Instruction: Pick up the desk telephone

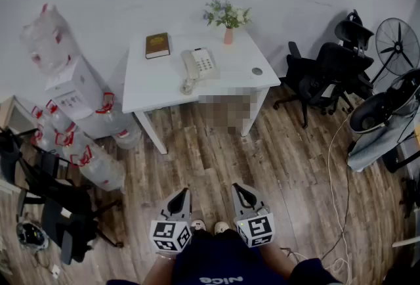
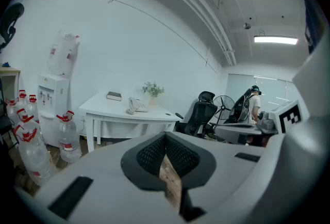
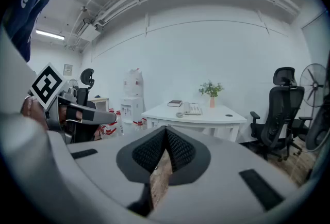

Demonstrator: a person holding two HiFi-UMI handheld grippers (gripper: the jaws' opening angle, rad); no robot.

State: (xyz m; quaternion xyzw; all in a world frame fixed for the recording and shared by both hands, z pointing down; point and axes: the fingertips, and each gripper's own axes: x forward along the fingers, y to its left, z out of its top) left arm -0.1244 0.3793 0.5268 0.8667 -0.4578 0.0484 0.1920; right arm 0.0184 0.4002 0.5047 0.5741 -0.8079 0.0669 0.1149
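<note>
A white desk telephone (image 1: 197,65) with its handset on the left side lies on a white table (image 1: 155,90) across the room; it also shows small in the left gripper view, telephone (image 2: 136,105), and in the right gripper view, telephone (image 3: 191,110). My left gripper (image 1: 186,192) and right gripper (image 1: 235,187) are held side by side low in the head view, well short of the table, over the wooden floor. Both are shut with nothing between the jaws, as the left gripper (image 2: 165,136) and right gripper (image 3: 165,130) show in their own views.
On the table lie a brown book (image 1: 157,44), a pink vase of flowers (image 1: 228,19) and a small round disc (image 1: 256,71). Several water bottles (image 1: 98,165) and a dispenser (image 1: 75,90) stand left. Black office chairs (image 1: 325,77), a fan (image 1: 398,46) and floor cables (image 1: 336,178) are right.
</note>
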